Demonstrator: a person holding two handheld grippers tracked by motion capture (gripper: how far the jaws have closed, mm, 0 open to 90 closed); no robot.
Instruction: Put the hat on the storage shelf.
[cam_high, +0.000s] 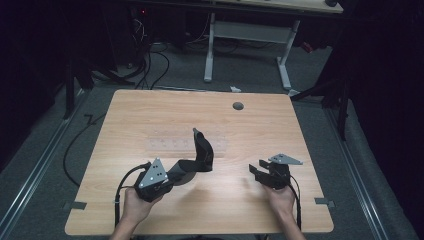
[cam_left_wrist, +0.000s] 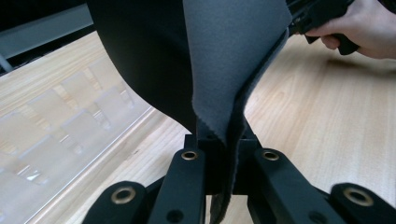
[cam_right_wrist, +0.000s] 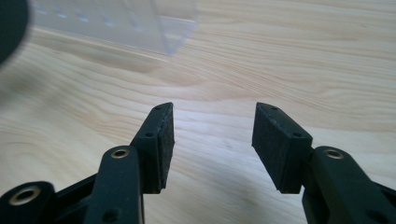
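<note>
Black left gripper (cam_high: 186, 171) and right gripper (cam_high: 256, 170) (brass-ringed holes), grey three-cornered plates, black cables.

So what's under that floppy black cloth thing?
The left hand-held gripper pinches the black cloth and lifts it. Beneath it you can see the wooden table and a clear plastic tray. The cloth covers part of the tray, so that bit is hidden.

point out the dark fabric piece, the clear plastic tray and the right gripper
dark fabric piece (cam_high: 202, 152): high view, on its raised middle fold
clear plastic tray (cam_high: 167, 145): high view, on its left half
right gripper (cam_right_wrist: 212, 140): right gripper view, midway between its open jaws
</note>
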